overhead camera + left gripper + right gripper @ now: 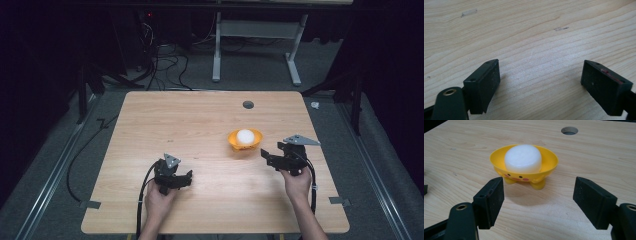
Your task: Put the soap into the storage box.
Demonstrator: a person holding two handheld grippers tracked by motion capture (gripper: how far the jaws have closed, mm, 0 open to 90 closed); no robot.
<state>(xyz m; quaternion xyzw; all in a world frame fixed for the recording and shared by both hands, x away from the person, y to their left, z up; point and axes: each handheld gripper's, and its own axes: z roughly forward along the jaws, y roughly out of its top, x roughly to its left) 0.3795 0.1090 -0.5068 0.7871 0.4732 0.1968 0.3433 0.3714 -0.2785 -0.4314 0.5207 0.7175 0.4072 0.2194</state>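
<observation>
A small yellow bowl [245, 141] with little feet and a painted face stands right of the table's middle, and a white round block [245, 136] rests in it. In the right gripper view the bowl [499, 160] and white block [523, 158] sit just beyond the jaws. My right gripper [266, 154] is open, a short way right of the bowl, with nothing between its jaws [537, 202]. My left gripper [188, 179] lies low over bare wood near the front left, also open and empty [540, 82].
The wooden table [165, 120] has a round cable hole [248, 105] near its far edge, also seen in the right gripper view [569, 130]. A cable trails from each gripper toward the front edge. White desk legs [216, 50] and floor cables [165, 65] lie beyond the table.
</observation>
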